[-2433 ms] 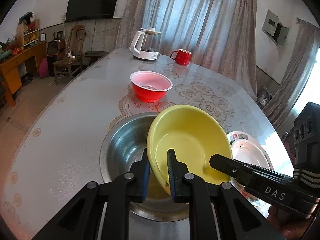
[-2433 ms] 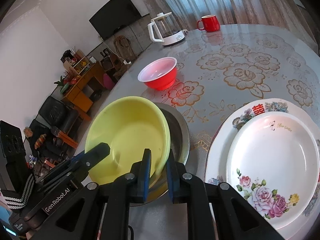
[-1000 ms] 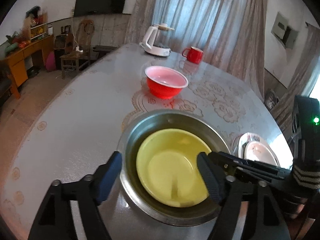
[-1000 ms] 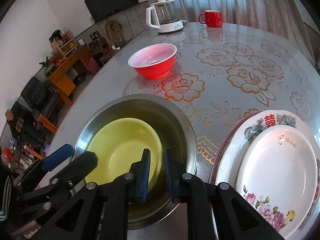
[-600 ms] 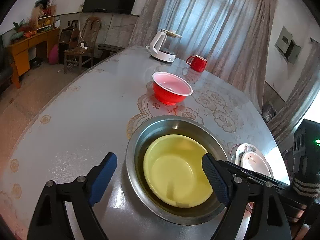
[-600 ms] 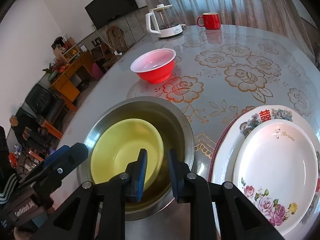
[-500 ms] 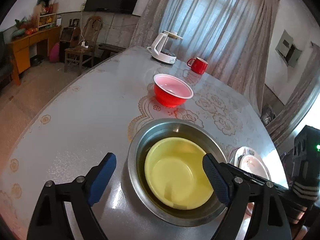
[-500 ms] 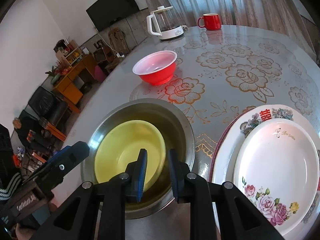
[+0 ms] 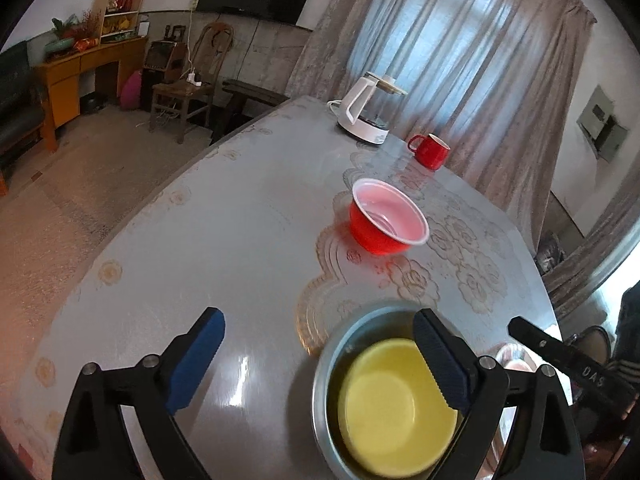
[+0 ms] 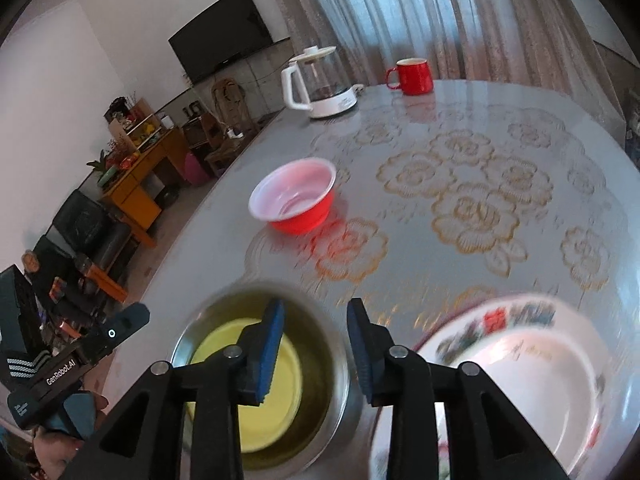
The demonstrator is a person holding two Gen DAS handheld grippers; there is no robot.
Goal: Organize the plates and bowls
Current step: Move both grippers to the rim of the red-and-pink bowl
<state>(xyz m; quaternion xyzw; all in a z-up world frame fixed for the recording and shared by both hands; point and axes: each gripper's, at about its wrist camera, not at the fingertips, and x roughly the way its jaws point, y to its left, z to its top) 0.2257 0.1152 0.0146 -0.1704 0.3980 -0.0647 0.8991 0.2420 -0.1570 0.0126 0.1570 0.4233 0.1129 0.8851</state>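
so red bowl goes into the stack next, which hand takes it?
Probably left. The left gripper is wide open with nothing between its fingers, enough to span the red bowl rim. The right gripper has only just been opening, a narrow gap over the yellow bowl.

A small bowl (image 10: 256, 384) sat inside a larger metal bowl (image 10: 324, 360) at the near edge of the table (image 9: 240, 240). Just to the right of the metal bowl lay a plate (image 10: 552, 384) stacked on a bigger plate (image 10: 516, 312). Farther back on the table, apart from both, stood another bowl (image 10: 298, 200). Behind it, near the far edge, stood a kettle (image 10: 320, 84) with a mug (image 10: 412, 76) to its right.
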